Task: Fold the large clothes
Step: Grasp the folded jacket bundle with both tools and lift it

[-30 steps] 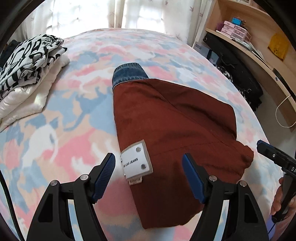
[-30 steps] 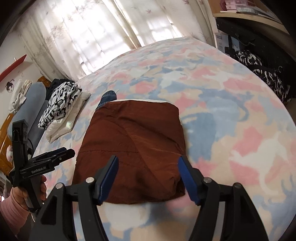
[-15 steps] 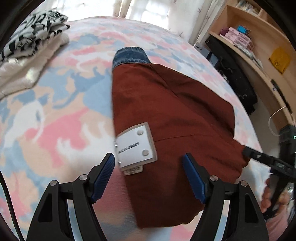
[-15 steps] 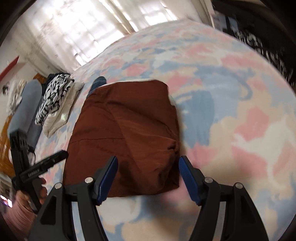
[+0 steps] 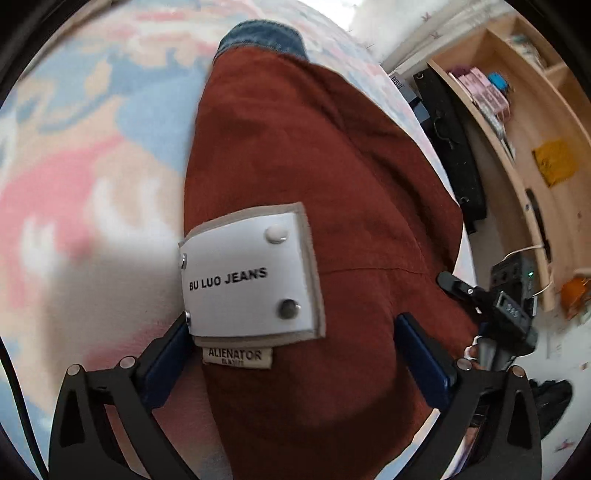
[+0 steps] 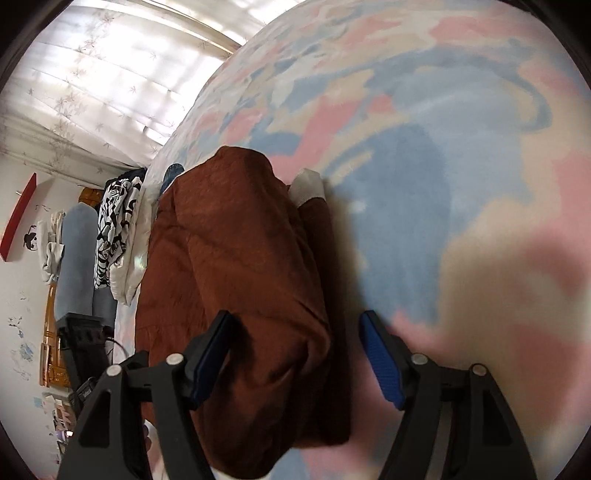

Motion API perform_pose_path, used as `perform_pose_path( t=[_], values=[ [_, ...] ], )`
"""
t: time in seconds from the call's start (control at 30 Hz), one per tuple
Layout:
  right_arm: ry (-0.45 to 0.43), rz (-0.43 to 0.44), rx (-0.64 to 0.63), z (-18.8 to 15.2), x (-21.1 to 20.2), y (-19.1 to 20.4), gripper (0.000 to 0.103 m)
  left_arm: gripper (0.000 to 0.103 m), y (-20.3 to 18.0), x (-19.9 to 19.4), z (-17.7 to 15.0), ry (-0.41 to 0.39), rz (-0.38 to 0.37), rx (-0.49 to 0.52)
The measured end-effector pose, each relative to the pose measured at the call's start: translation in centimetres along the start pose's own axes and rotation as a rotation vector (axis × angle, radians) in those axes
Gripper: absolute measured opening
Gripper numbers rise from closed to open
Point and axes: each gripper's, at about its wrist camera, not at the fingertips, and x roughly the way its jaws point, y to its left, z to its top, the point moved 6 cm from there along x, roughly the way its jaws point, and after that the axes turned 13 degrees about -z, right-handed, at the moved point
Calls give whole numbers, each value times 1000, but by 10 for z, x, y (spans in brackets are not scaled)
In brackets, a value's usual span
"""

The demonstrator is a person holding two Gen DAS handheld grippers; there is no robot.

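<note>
Left wrist view: left gripper (image 5: 291, 354) wide open over the folded brown jacket (image 5: 314, 166); right gripper (image 6: 295, 354) open too.

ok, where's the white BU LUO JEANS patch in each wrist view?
Left wrist: white patch centre frame, on the rust garment, just ahead of the open left gripper.
Right wrist: only an edge, beyond the garment's far right corner.
Shared landmark: denim cuff.
</note>
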Motion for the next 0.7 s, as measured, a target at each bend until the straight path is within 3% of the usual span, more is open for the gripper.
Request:
perform_pose_path(
  t=[0.17, 0.27, 0.4, 0.47, 0.5, 0.53, 0.63, 0.7],
  values=[
    [60, 54, -41, 2, 9, 7, 87, 103, 0, 5, -2, 3, -29, 9],
    [113, 204, -49, 3, 18, 20, 87, 103, 2, 5, -2, -4, -47, 2],
    [103, 260, -53, 8, 33, 38, 83, 103, 5, 4, -2, -23, -79, -13],
    [81, 277, -20, 10, 32, 36, 67, 103, 6, 1, 0, -31, -95, -27],
    [79, 265, -8, 10, 33, 34, 48, 102, 6, 0, 0, -39, -91, -29],
    [79, 241, 3, 9, 33, 31, 36, 97, 6, -2, 1, -47, -81, -25],
    [19, 185, -16, 3, 16, 38, 23, 84, -7, -9, 1, -77, -15, 47],
    [-21, 162, -46, 0, 3, 54, 21, 77, -14, -17, 3, -106, 5, 67]
  ],
)
